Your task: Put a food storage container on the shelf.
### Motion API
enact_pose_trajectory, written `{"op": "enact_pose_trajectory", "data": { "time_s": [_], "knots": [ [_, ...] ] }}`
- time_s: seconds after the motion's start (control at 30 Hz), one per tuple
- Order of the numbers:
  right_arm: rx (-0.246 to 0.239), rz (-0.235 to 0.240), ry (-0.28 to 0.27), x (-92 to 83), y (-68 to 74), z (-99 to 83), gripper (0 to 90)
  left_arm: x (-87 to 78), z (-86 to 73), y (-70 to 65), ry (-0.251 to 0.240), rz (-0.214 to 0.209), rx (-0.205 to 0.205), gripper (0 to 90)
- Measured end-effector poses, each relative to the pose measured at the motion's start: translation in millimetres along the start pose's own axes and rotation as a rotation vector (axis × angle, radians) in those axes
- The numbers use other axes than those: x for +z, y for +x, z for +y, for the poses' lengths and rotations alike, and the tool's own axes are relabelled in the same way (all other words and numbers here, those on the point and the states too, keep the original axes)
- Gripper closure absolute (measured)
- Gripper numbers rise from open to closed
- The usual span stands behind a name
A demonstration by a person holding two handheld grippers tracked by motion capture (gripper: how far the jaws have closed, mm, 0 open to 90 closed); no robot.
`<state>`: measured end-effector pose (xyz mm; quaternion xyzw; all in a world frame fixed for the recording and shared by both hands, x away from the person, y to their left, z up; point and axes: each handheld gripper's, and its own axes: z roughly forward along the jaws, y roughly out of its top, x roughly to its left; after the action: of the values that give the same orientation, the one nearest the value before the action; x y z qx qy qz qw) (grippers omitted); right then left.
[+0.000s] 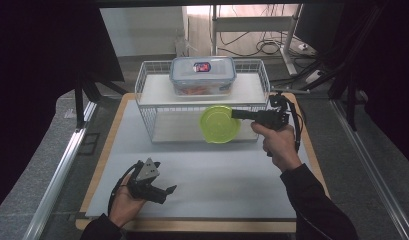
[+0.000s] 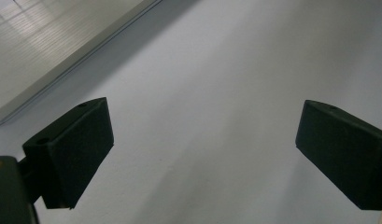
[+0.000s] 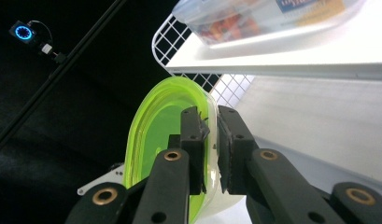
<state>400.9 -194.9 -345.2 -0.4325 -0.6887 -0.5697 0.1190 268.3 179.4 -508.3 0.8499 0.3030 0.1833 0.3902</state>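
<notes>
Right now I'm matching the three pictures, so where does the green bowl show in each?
High view: green bowl centre, at the wire rack's front, right gripper on its rim.
Right gripper view: lower centre, rim between the jaws.
Left gripper view: not in it.
Shared landmark: the rack.

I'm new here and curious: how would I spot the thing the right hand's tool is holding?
Find the white wire rack at the table's far side. In front of its lower shelf, the right claw pinches a round lime-green bowl by its rim. Nothing else is that colour; the lidded box above is clear.
</notes>
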Motion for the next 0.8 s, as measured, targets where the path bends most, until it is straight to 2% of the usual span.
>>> {"op": "enact_pose_trajectory", "data": {
  "time_s": [0.8],
  "knots": [
    [-0.005,0.022,-0.048,3.8,24.3,48.1,82.1,1.0,-0.6,0.3,-0.001,-0.007,-0.005,4.0]
  ]
}}
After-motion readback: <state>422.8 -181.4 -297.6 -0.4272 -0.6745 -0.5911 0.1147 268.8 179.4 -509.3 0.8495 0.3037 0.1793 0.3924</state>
